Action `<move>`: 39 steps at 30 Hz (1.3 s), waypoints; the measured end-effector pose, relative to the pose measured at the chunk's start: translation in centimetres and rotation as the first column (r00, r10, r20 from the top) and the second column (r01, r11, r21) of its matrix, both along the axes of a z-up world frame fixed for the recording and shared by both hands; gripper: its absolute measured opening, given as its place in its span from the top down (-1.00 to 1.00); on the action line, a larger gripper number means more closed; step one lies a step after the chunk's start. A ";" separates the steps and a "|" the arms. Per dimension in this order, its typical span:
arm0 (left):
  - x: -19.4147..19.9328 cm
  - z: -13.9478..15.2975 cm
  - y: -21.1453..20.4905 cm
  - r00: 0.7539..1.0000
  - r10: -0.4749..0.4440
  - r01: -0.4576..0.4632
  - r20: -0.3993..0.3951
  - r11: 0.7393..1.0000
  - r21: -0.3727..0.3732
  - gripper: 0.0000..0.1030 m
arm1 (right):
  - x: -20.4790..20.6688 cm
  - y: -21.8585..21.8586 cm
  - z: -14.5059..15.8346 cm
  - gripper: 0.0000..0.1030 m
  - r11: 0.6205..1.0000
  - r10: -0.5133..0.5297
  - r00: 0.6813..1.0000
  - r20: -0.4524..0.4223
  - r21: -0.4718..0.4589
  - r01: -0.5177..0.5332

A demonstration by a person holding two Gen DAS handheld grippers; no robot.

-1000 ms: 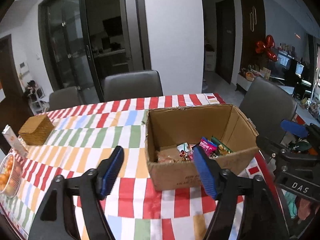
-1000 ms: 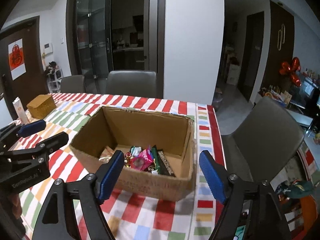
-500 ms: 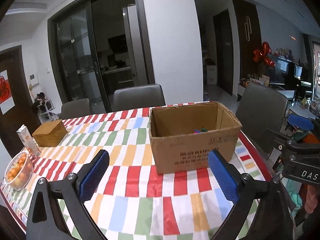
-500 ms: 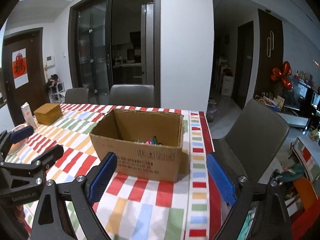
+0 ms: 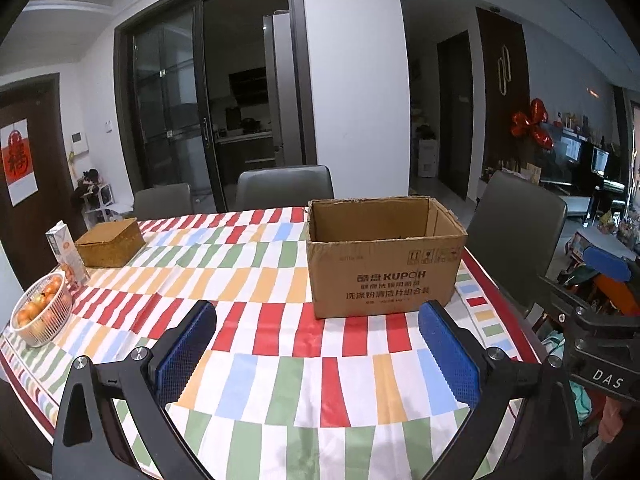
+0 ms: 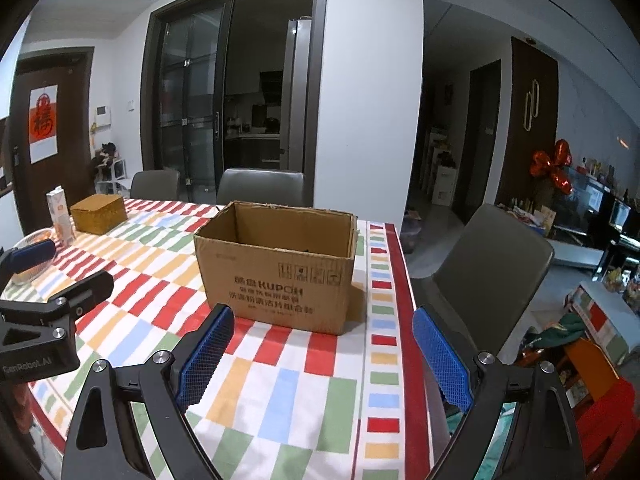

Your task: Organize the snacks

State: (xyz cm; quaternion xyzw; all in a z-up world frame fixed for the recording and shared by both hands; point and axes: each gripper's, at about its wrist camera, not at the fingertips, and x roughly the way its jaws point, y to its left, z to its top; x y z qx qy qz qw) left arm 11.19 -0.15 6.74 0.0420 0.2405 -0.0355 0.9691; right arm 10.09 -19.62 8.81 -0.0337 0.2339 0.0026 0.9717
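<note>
Left wrist view: your left claw [image 5: 316, 344] is released and holds nothing; the cardboard box [image 5: 384, 268] sits at one o'clock on the striped surface [image 5: 256, 280]. Your right claw [image 6: 320, 350] gapes empty too.

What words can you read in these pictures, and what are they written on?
"KUPOH": front of the cardboard box. The Chinese lines around it are too blurred to read.
"DAS": body of the right gripper, seen from the left wrist.
"GenRobot.AI": body of the left gripper, seen from the right wrist.
"福": red poster on the door.
Print on the carton is too small to read.
</note>
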 end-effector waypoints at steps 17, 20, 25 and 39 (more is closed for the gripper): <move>-1.9 0.6 0.1 1.000 0.005 -0.005 0.019 1.000 -0.009 -1.00 | -1.7 0.0 0.5 -0.78 1.000 0.010 0.999 0.031 0.009 -0.010; -2.0 0.6 0.1 1.000 0.001 0.000 0.016 1.000 -0.020 -1.00 | -1.5 0.0 0.4 -0.78 1.000 0.010 1.000 0.029 0.010 -0.010; -2.1 0.8 0.0 1.000 -0.013 0.014 0.018 1.000 -0.023 -1.00 | -1.4 -0.2 0.2 -0.78 1.000 0.006 1.000 0.021 0.021 -0.006; -2.2 0.8 0.1 0.999 0.003 -0.003 0.037 1.000 -0.020 -1.00 | -1.4 -0.3 0.3 -0.78 1.000 0.003 1.000 0.028 0.012 -0.004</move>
